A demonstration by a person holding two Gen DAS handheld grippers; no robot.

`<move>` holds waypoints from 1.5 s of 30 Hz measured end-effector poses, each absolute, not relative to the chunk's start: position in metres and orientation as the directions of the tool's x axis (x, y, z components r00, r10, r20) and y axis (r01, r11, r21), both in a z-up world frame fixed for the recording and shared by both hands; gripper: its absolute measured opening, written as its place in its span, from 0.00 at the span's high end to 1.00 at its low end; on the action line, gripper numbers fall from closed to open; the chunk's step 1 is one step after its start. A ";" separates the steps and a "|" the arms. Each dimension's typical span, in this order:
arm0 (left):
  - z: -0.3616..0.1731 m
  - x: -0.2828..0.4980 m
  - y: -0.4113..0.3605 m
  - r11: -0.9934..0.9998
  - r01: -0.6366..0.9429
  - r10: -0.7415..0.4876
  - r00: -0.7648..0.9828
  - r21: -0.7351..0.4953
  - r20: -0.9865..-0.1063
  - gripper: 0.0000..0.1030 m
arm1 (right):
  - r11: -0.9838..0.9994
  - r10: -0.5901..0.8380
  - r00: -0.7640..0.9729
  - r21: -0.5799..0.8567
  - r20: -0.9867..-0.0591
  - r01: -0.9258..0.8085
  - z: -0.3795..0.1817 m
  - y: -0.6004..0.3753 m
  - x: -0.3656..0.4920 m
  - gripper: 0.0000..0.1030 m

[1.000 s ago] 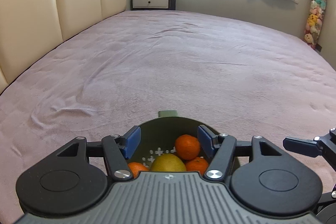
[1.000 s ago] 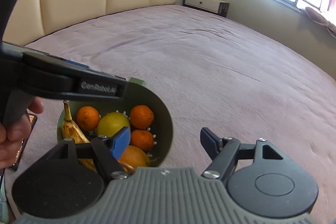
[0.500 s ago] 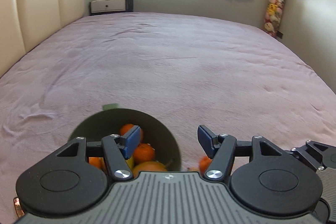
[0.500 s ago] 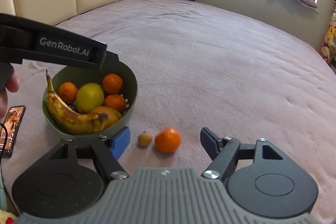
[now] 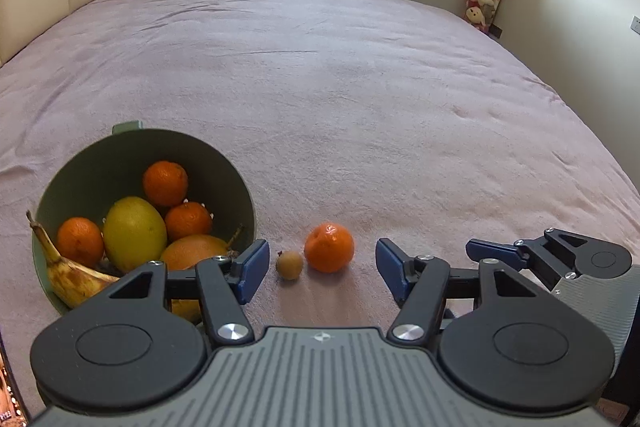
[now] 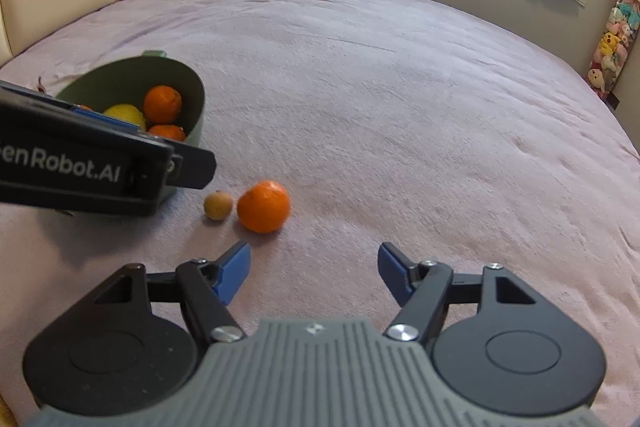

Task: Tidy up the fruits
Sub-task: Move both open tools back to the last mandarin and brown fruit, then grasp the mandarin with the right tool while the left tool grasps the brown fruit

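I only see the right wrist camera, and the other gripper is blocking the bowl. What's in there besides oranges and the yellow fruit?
Observer: A banana leans against the near left side of the bowl.
Operator: How many oranges are inside?
Observer: Three small oranges, plus a bigger orange fruit at the front.
Operator: Is the left gripper holding anything?
Observer: No. The left gripper is open with nothing between its pads. The loose orange and the small brown fruit lie on the bed just ahead of it.
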State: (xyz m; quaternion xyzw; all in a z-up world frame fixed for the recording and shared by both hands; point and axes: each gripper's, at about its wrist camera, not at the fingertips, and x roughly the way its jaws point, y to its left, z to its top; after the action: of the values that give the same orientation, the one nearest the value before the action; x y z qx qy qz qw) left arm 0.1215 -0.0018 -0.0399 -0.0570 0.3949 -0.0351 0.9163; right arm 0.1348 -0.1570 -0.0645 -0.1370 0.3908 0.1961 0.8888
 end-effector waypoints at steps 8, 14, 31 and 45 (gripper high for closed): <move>-0.063 0.113 -0.006 0.996 0.015 -0.072 0.678 -0.083 -0.732 0.36 | 0.903 0.231 0.604 -0.063 -0.763 -0.425 -0.079 -0.168 0.152 0.42; -0.078 0.112 -0.014 0.999 0.036 -0.033 0.667 -0.012 -0.744 0.44 | 0.914 0.257 0.590 -0.006 -0.765 -0.406 -0.082 -0.175 0.166 0.48; -0.127 0.123 -0.053 0.964 0.047 0.154 0.706 0.263 -0.691 0.61 | 0.879 0.402 0.483 0.182 -0.778 -0.440 -0.088 -0.159 0.192 0.57; -0.136 0.137 -0.067 0.944 0.030 0.202 0.737 0.329 -0.645 0.72 | 0.885 0.446 0.444 0.308 -0.777 -0.350 -0.099 -0.182 0.208 0.57</move>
State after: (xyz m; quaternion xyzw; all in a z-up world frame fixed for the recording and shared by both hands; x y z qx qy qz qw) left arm 0.1371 -0.0667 -0.1359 0.1610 0.3598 0.0469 0.9178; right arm 0.2081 -0.1815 -0.0987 0.0510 0.4720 0.2347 0.8482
